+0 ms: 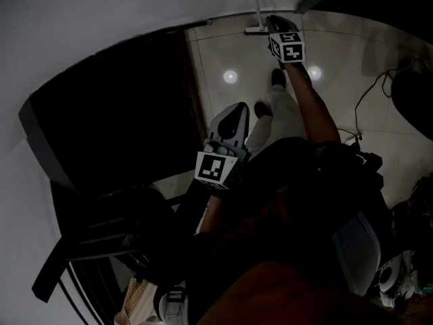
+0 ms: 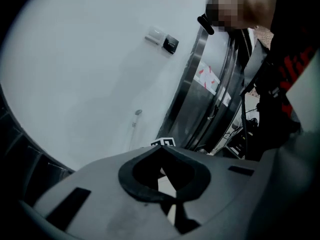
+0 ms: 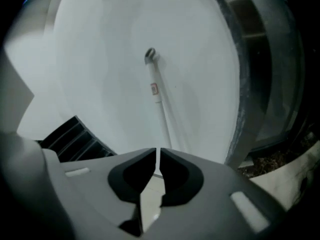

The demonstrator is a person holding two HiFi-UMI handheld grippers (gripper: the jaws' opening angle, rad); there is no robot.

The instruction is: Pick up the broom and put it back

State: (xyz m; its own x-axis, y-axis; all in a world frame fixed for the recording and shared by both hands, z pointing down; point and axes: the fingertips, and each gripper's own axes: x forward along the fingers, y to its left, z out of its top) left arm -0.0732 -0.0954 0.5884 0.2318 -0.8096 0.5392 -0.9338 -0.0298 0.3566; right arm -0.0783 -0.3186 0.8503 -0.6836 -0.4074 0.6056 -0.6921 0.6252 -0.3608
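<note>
The broom (image 3: 159, 101) is a thin white handle with a small label that leans upright against the white wall. In the head view the broom (image 1: 257, 5) stands at the top, its foot on the tiled floor. My right gripper (image 1: 272, 22) is held out close beside it. In the right gripper view the right gripper (image 3: 157, 154) shows only a hairline slit between its tips, and the handle runs down behind the right jaw, not between the jaws. My left gripper (image 1: 233, 112) hangs lower, near the person's legs. In its own view the left gripper (image 2: 161, 149) is shut and empty.
A large dark piece of furniture (image 1: 115, 114) fills the left of the head view. Cables (image 1: 369, 93) and dark gear lie on the tiles at the right. A metal door frame (image 2: 192, 84) and a wall switch (image 2: 162, 38) stand near the broom.
</note>
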